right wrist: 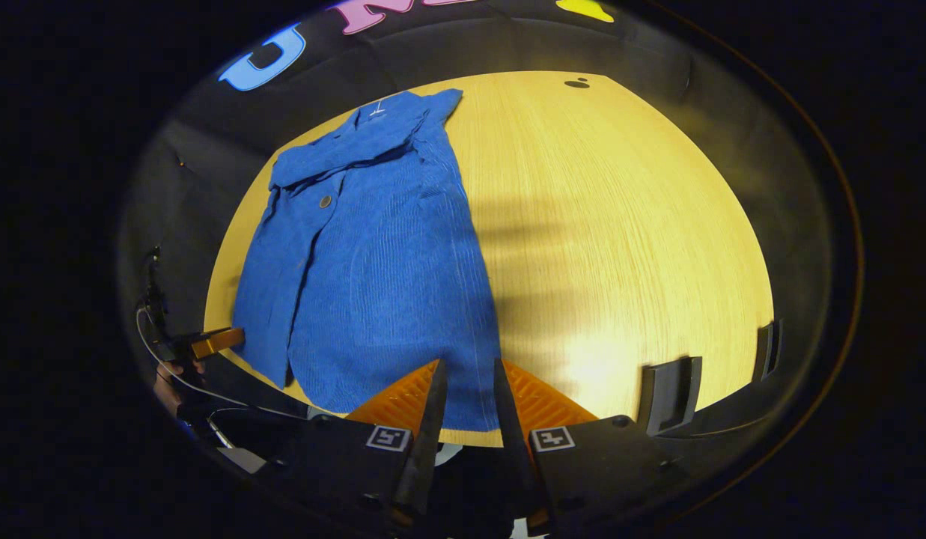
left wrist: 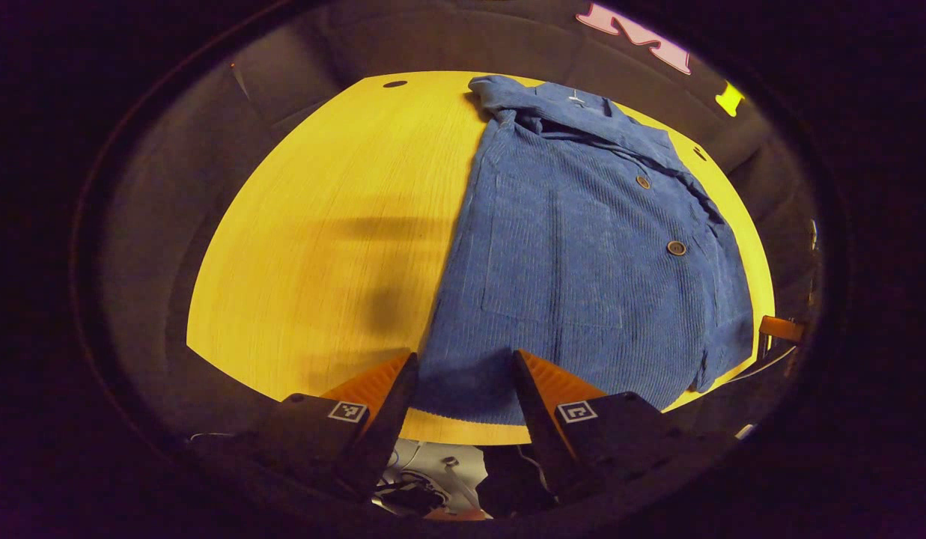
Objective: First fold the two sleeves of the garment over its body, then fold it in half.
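A blue corduroy garment [left wrist: 582, 262] lies flat on the yellow wooden table [left wrist: 320, 247], collar [left wrist: 567, 105] at the far end, hem towards me. It looks narrow, with a long strip of cloth [right wrist: 264, 299] folded along one side. My left gripper [left wrist: 465, 363] stands open over the near hem, blue cloth showing between its fingers. My right gripper [right wrist: 468, 370] is open with a narrower gap, over the near corner of the garment [right wrist: 373, 284]. The right gripper's finger [left wrist: 781, 328] shows at the table's edge. The left gripper's finger [right wrist: 217, 341] shows beside the hem, with a hand [right wrist: 171, 389] behind it.
Bare tabletop [right wrist: 620, 224] stretches beside the garment on each outer side. A small dark hole [right wrist: 576, 83] sits near the far edge. Two black brackets [right wrist: 668, 393] stand at the near edge. Dark cloth walls surround the table.
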Demonstrator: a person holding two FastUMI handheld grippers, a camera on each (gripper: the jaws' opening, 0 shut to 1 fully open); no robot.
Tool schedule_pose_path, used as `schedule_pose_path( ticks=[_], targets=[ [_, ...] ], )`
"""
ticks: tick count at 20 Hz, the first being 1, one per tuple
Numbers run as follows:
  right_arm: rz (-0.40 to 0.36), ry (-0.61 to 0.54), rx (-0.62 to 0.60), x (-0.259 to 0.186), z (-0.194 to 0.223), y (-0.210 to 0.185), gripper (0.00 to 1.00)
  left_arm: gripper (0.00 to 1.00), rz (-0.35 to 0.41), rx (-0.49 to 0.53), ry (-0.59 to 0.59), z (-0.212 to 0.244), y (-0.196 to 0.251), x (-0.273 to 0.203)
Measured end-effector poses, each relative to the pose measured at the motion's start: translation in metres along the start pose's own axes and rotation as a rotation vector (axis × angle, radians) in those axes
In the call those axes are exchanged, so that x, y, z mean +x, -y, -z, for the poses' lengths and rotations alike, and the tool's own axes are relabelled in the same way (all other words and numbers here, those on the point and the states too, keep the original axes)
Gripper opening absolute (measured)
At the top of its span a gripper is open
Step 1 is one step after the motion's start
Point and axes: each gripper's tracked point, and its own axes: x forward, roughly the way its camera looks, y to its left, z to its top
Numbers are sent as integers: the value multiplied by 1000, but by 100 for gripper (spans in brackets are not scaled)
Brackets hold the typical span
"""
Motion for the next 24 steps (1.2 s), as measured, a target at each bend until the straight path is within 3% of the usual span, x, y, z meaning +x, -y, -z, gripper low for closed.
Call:
schedule_pose_path(
  ticks=[5, 11, 15, 18, 19, 20, 21, 24],
  targets=[
    [27, -17, 23, 3, 8, 7, 44, 75, -26, -6, -50, 5, -13, 2],
    [83, -57, -18, 10, 19, 18, 44, 75, -15, 81, -81, 12, -4, 1],
    [94, -99, -17, 17, 28, 14, 44, 75, -18, 61, -106, 12, -1, -3],
    [56, -150, -44, 21, 38, -1, 100, 75, -23, 59, -113, 13, 0, -3],
    [59, -170, -59, 22, 42, -2, 97, 75, -24, 61, -114, 13, 0, -3],
    [63, -153, -73, 21, 36, -4, 81, 76, -22, 62, -115, 13, 1, -3],
    [72, -160, -85, 25, 40, -3, 94, 75, -21, 63, -116, 13, 1, -3],
    [101, -175, -82, 25, 40, -2, 94, 75, -23, 63, -123, 13, 0, -4]
  ],
)
